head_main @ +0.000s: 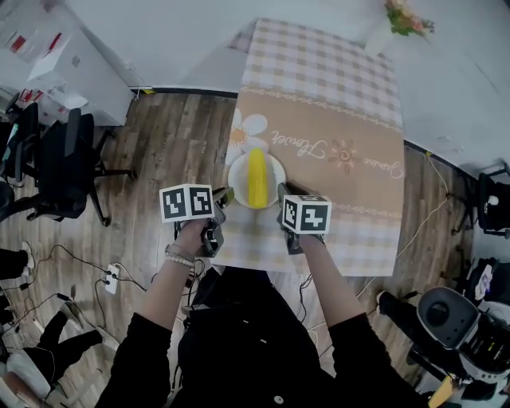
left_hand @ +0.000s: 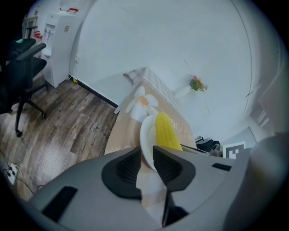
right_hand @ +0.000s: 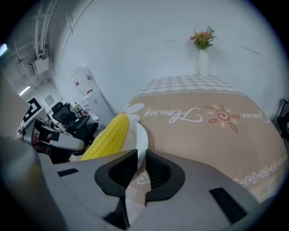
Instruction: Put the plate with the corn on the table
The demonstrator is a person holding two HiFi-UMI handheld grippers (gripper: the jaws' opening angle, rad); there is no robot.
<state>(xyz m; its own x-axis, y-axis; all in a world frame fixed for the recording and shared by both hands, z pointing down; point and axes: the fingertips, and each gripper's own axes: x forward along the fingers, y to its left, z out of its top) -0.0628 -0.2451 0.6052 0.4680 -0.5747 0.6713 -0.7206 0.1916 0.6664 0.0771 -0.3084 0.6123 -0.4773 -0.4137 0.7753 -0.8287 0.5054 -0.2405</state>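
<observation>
Evidently the left tongs [head_main: 223, 198] and right tongs [head_main: 284, 191] each pinched a rim of the plate [head_main: 237, 177] at the surface's [head_main: 358, 191] near edge; stiff, breakable, its loose corn [head_main: 256, 177] could roll, so opposite rims suited

Table [head_main: 351, 119] open across middle and right of frame. Plate [head_main: 237, 180] with corn [head_main: 256, 177] sits at its lower left edge, vase of flowers [head_main: 405, 17] upper right corner. Office chair [head_main: 68, 163] blocks floor far left.
</observation>
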